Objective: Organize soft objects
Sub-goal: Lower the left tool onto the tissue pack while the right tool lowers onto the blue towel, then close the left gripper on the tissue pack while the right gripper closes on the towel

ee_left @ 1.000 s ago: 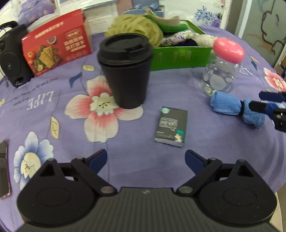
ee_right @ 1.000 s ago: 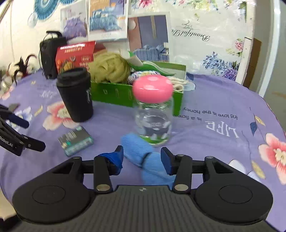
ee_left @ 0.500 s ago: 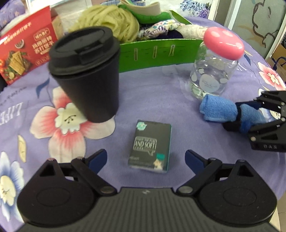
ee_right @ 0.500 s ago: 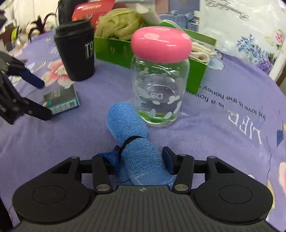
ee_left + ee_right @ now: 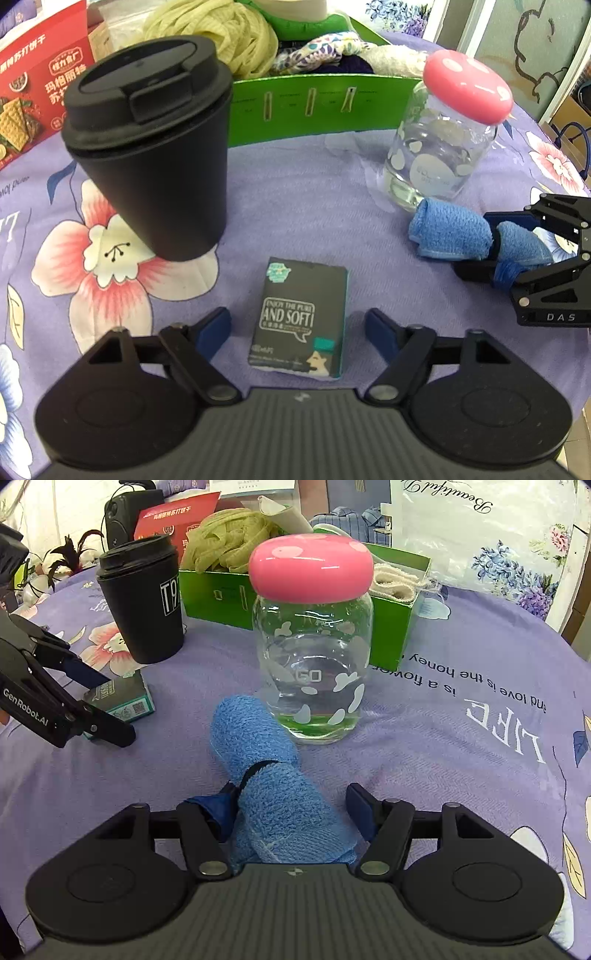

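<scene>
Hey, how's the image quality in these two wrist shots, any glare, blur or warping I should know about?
Left wrist view: fisheye bends the black cup into a lean; the tissue pack print is sharp; top of frame is washed out. Right wrist view: a glare streak on the jar's pink lid; the blue towel roll is crisp; corners vignette dark.

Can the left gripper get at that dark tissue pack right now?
Probably yes. The tissue pack lies flat between the left gripper's open fingers with nothing over it; the black cup stands farther back, off to the side.
</scene>
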`<state>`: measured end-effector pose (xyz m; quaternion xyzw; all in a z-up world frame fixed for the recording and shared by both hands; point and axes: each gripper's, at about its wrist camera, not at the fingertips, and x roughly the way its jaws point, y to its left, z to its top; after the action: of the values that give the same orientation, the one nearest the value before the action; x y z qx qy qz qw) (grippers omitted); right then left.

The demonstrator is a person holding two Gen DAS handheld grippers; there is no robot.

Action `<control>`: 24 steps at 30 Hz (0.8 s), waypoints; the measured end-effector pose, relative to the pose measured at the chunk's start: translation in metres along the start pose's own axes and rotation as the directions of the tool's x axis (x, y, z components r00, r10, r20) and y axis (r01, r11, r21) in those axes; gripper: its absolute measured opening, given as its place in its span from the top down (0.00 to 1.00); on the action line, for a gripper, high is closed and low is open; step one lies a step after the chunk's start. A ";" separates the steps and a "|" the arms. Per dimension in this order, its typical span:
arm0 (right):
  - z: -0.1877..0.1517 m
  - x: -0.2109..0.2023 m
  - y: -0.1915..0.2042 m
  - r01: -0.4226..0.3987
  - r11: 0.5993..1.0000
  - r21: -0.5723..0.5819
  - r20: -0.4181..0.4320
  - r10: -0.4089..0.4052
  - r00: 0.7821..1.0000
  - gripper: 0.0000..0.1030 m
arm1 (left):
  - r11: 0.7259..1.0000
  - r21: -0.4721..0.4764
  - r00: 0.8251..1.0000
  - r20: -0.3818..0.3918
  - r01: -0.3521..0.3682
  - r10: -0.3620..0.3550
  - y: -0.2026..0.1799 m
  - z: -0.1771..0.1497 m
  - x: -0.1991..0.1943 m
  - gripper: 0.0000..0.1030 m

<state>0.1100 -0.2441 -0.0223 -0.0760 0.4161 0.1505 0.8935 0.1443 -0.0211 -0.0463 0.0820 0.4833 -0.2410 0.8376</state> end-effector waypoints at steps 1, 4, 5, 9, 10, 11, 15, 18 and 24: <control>0.000 0.000 0.000 0.003 1.000 0.000 0.000 -0.003 1.000 0.51 | 1.000 0.003 1.000 -0.013 0.005 -0.005 -0.001 0.000 0.002 0.10; -0.001 0.001 -0.001 0.005 1.000 0.014 0.007 -0.005 1.000 0.49 | 0.999 0.046 1.000 -0.017 -0.025 0.026 -0.007 0.000 0.006 0.10; -0.001 0.001 -0.001 0.004 1.000 0.024 0.009 -0.004 1.000 0.48 | 0.997 0.063 0.999 -0.021 -0.039 0.040 -0.011 0.000 0.007 0.10; 0.000 0.004 0.002 0.020 1.000 0.022 0.000 -0.020 1.000 0.46 | 0.995 0.095 0.999 -0.018 -0.043 0.045 -0.018 -0.001 0.008 0.10; 0.001 0.004 0.003 0.025 1.000 0.016 -0.001 -0.025 1.000 0.46 | 0.995 0.097 0.999 -0.011 -0.039 0.040 -0.018 -0.003 0.009 0.09; 0.001 0.004 0.003 0.027 1.000 0.014 0.000 -0.027 1.000 0.46 | 0.994 0.100 0.999 -0.005 -0.034 0.034 -0.017 -0.004 0.009 0.09; 0.001 0.001 0.004 0.042 0.999 0.011 -0.013 -0.042 0.999 0.44 | 0.996 0.089 1.000 0.003 -0.014 0.014 -0.009 -0.007 0.008 0.10; 0.004 -0.003 0.011 0.055 0.998 -0.031 -0.030 -0.056 0.998 0.44 | 0.996 0.090 1.000 0.008 -0.015 0.014 -0.010 -0.009 0.008 0.10; 0.001 0.003 0.005 0.039 0.999 -0.006 -0.015 -0.039 0.999 0.40 | 0.997 0.072 1.000 0.006 -0.017 0.017 -0.009 -0.005 0.005 0.24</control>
<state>0.1108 -0.2381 -0.0235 -0.0876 0.4208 0.1335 0.8930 0.1380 -0.0283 -0.0524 0.1155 0.4712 -0.2512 0.8376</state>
